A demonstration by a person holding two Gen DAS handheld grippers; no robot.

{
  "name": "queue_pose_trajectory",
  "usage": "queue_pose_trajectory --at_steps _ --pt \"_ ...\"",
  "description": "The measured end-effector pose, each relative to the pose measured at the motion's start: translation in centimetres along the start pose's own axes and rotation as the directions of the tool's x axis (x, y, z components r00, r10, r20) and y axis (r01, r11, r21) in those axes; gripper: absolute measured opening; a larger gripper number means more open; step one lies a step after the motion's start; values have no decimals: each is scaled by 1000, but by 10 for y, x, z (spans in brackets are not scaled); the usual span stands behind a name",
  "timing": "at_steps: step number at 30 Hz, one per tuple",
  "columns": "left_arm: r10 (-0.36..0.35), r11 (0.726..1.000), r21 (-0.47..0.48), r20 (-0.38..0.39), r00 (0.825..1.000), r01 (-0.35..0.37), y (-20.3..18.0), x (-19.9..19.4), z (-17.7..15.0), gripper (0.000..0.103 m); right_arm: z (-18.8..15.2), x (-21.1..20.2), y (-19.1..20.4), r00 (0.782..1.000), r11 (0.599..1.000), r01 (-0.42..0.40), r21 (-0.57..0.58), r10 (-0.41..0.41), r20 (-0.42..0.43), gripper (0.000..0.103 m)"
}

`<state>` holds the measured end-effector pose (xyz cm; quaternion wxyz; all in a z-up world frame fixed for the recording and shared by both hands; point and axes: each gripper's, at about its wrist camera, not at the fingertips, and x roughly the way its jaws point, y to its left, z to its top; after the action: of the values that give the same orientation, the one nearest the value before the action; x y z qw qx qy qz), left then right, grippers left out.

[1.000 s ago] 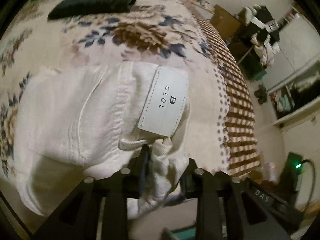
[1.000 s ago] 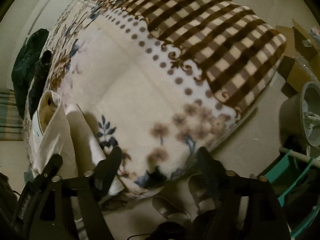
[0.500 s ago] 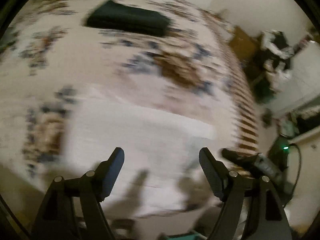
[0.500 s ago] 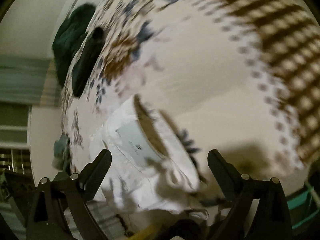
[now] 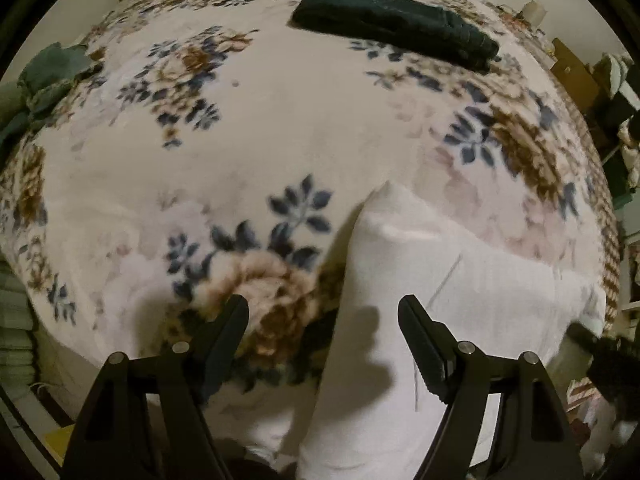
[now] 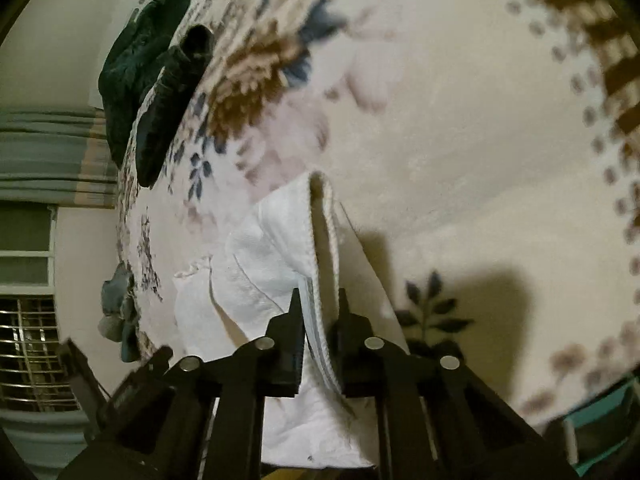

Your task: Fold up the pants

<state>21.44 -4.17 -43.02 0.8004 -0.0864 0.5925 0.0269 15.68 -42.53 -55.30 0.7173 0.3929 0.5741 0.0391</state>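
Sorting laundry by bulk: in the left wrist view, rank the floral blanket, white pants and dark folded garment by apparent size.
1. Floral blanket, fills most of the view.
2. White pants, though nearness to the camera enlarges them.
3. Dark folded garment, farther away, so true size is unsure.

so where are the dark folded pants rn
The dark folded pants lie at the far side of the floral blanket, well beyond the white pants.

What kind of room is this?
Probably a bedroom: a bed with a flowery blanket, white pants and folded dark clothes lying on it, and a curtained window.
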Motion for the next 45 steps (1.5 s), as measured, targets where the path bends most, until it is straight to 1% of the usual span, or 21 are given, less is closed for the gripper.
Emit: queue_pose_trajectory --at_steps 4,7,8,10,12,13,15,16,21,24,27,29,31,32,34,37,41,42,43,44,45 --pt "-82 997 -5 -22 996 82 -13 10 24 76 6 -44 -6 994 997 70 28 -72 82 12" --pt "-110 994 6 -51 993 110 -30 31 37 76 17 -63 -30 988 992 95 85 -104 112 12" --pt "-116 993 8 -60 991 117 -34 39 40 76 19 -66 -40 986 989 112 95 -123 116 12" --pt "-99 995 24 -87 991 102 -43 60 45 78 25 -55 -60 991 988 125 94 -129 43 16" --pt "-85 996 22 -115 990 88 -45 80 50 79 28 -44 -87 984 973 181 142 -179 -27 48" --pt "-84 996 11 -133 988 86 -42 90 53 83 28 -44 -95 980 969 197 152 -194 -32 55" --pt "-102 995 -17 -151 983 100 -36 96 56 85 26 -51 -100 973 962 232 144 -232 -14 80" --pt "-121 993 -34 -152 981 117 -33 93 56 85 22 -56 -100 975 964 222 143 -224 -4 82" --pt "-166 985 -65 -114 979 159 -21 59 41 85 -9 -82 -120 992 959 114 261 -126 29 82" --pt "-173 984 -61 -97 980 167 -20 40 25 85 -35 -77 -147 1000 906 -9 422 4 12 82" --pt "-167 986 -43 -111 980 163 -23 36 11 85 -55 -58 -155 993 854 -112 507 118 21 83" --pt "-161 987 -32 -124 979 158 -27 41 5 85 -61 -45 -152 987 842 -151 518 156 35 79" --pt "-155 988 -30 -126 980 152 -29 47 7 85 -64 -42 -144 996 862 -86 500 76 40 55" --pt "-154 988 -26 -123 980 152 -31 49 9 85 -68 -45 -143 999 872 -37 488 22 36 24" --pt "-160 987 -13 -119 980 160 -39 52 14 85 -80 -63 -140 996 884 -19 467 -21 82 21" --pt "-170 985 13 -128 977 173 -50 59 20 85 -91 -78 -128 983 909 117 401 -163 81 16" --pt "-192 981 -12 -132 972 193 -52 72 30 84 -94 -73 -144 996 886 35 463 -69 57 19" --pt "-213 977 -33 -131 968 210 -50 76 34 82 -92 -72 -145 998 883 21 469 -50 49 22" --pt "-242 970 -57 -120 963 236 -47 81 37 63 -91 -75 -147 998 882 8 471 -35 49 23" --pt "-255 966 -60 -110 961 250 -45 83 39 42 -90 -76 -147 998 883 -12 470 -15 53 30" --pt "-293 955 -72 -112 950 286 -43 88 41 28 -89 -79 -148 998 885 -35 464 9 59 35"
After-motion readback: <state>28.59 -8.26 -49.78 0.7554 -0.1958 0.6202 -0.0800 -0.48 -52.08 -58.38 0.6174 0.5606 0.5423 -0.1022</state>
